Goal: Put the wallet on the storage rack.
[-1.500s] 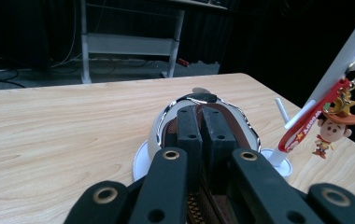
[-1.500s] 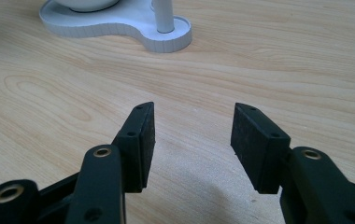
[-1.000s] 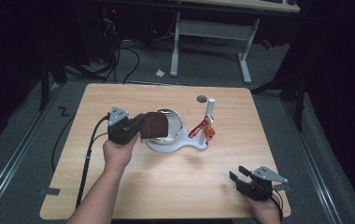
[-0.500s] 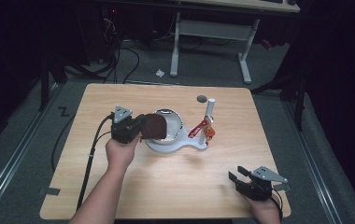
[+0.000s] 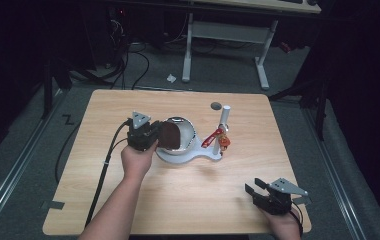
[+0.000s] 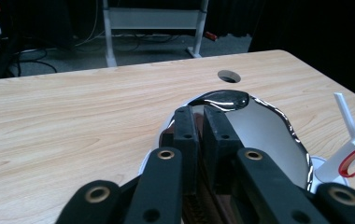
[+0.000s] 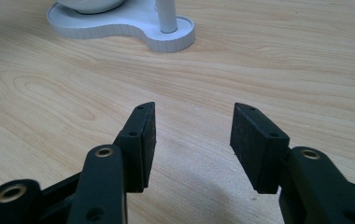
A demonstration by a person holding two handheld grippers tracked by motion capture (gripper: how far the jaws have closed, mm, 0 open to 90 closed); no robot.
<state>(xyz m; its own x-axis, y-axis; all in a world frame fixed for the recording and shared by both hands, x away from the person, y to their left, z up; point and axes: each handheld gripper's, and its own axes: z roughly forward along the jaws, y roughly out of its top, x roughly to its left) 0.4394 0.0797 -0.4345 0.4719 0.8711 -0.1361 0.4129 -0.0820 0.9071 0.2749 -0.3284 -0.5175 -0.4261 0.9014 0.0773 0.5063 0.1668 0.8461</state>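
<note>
A shiny metal bowl (image 5: 187, 129) (image 6: 264, 126) sits on a white stand (image 5: 200, 156) (image 7: 133, 28) at mid table. The stand has a white post (image 5: 224, 119) with a red lever (image 5: 210, 139) beside it. My left gripper (image 5: 159, 136) (image 6: 200, 116) is at the bowl's left rim. It is shut on a dark brown flat piece (image 5: 170, 135) (image 6: 199, 205) that stands on edge over the bowl. Its jaws have just been opening a little, and the piece is still between the pads. My right gripper (image 5: 253, 189) (image 7: 192, 126) rests open near the front right corner, with bare wood between its pads.
A round cable hole (image 5: 216, 106) (image 6: 228, 75) lies in the table behind the post. The left gripper's cable (image 5: 105, 160) trails off the front left. Desk legs and cables stand on the floor beyond the table's far edge.
My left hand has moved right toward the bowl, bringing the brown piece over its rim. The right gripper has stayed where it was.
</note>
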